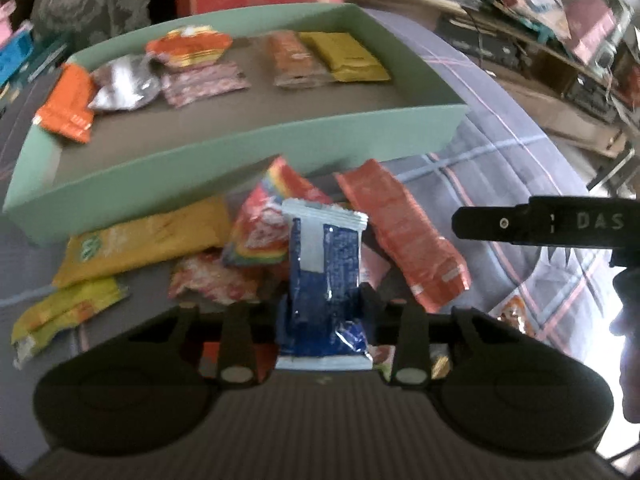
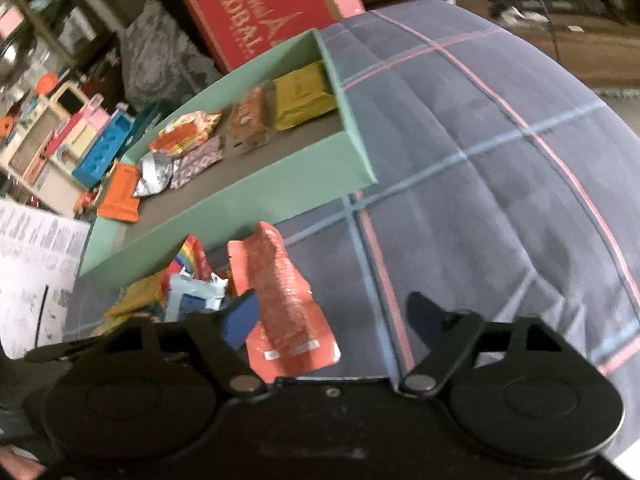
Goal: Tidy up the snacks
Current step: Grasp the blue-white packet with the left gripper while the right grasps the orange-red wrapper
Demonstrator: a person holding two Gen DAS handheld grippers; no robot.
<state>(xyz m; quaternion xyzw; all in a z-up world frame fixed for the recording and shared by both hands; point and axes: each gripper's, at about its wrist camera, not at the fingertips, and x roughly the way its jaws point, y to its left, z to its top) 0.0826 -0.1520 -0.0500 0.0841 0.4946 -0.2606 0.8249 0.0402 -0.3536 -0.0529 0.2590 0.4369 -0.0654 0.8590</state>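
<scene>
Snacks: blue packet (image 1: pixel 326 276) clamped in left tool (image 1: pixel 326 300). Right tool (image 2: pixel 332 320), marked "DAS", gapes, nothing gripped. Right view alone reads "GLOBAL" on red box (image 2: pixel 256 12).

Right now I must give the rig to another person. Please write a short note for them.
Left gripper: shut on the blue packet, above the loose pile.
Right gripper: open, holding nothing, around the red-orange packet on the checked cloth.
Done: several snacks lie in the green tray.
Left: move the blue packet, the red-orange one and the rest of the pile into the tray.
</scene>
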